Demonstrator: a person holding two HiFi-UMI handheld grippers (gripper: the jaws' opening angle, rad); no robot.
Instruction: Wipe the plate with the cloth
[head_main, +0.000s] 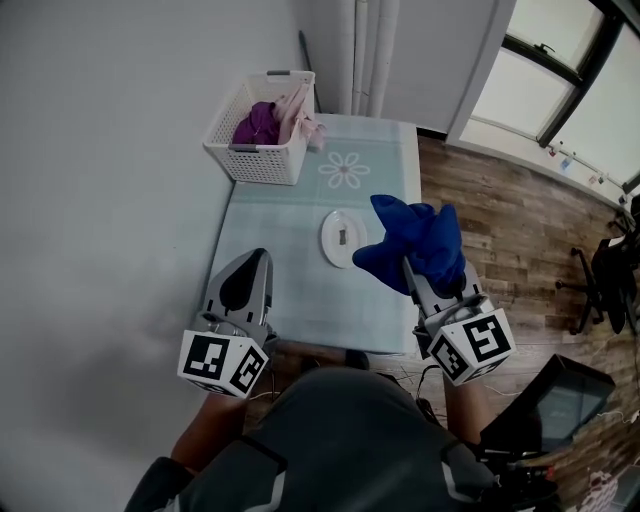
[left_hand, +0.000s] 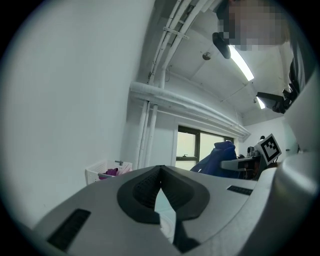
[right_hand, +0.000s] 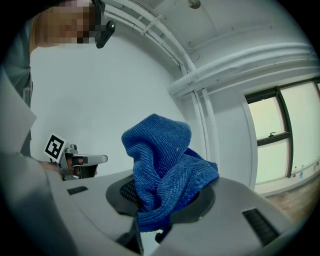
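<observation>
Plate (head_main: 340, 238) sits centre-frame on the surface (head_main: 290, 300). Right hand-held gripper (right_hand: 162, 207) clamps the cloth (head_main: 418, 245) just right of it; left hand-held gripper (head_main: 260, 258) closed, empty. Suggest lowering cloth flat onto plate, light pressure.

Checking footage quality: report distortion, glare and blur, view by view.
Head view: evenly lit, sharp on the plate and cloth. Left gripper view: fisheye with dark rim, ceiling lamp glares. Right gripper view: same fisheye rim, window washed out, cloth weave crisp.
</observation>
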